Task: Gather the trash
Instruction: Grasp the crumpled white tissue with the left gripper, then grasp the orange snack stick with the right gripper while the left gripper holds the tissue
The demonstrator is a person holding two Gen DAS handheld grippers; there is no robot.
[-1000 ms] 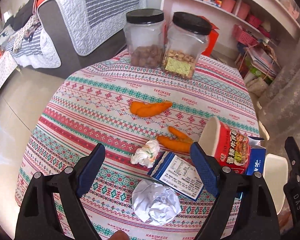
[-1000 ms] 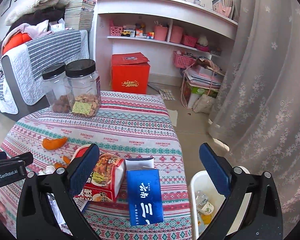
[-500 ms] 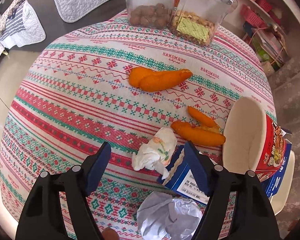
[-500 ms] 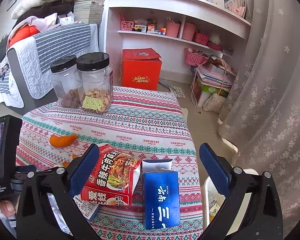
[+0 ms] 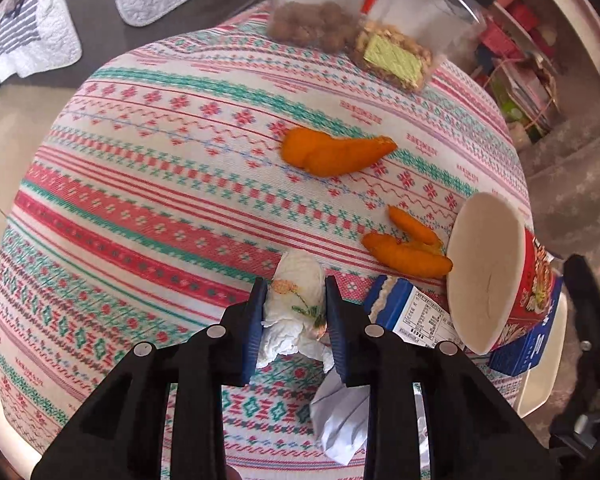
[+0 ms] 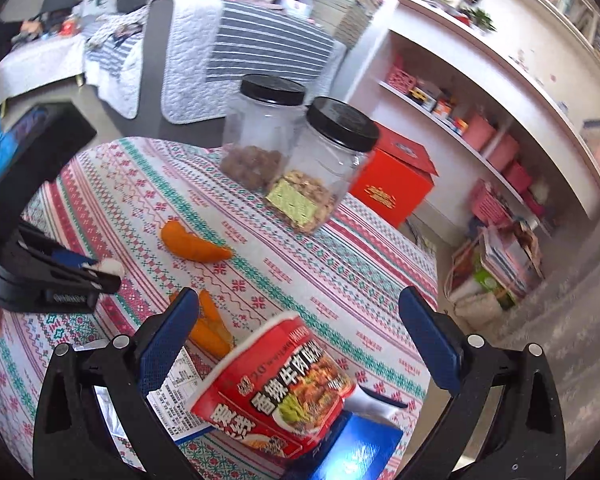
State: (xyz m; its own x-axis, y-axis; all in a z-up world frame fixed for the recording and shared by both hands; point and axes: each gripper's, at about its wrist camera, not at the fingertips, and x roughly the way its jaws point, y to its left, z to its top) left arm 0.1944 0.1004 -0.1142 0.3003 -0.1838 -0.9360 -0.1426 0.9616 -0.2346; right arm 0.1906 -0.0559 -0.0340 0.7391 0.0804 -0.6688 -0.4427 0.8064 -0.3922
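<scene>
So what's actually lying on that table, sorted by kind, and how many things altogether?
Jars: 2
Orange peel bits: 3
Crumpled wads, tissue and paper: 2
Noodle cup: 1
Blue cartons: 2
Total: 10

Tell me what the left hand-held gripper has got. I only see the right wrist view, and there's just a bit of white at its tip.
Observer: In the left wrist view the left hand-held gripper has just been closing its jaws, and the pads now press both sides of a crumpled flower-printed tissue.
Operator: Any more trash right by it?
Observer: Yes, a crumpled white paper lies on the tablecloth nearer the table edge, partly hidden behind one of that gripper's fingers.
</scene>
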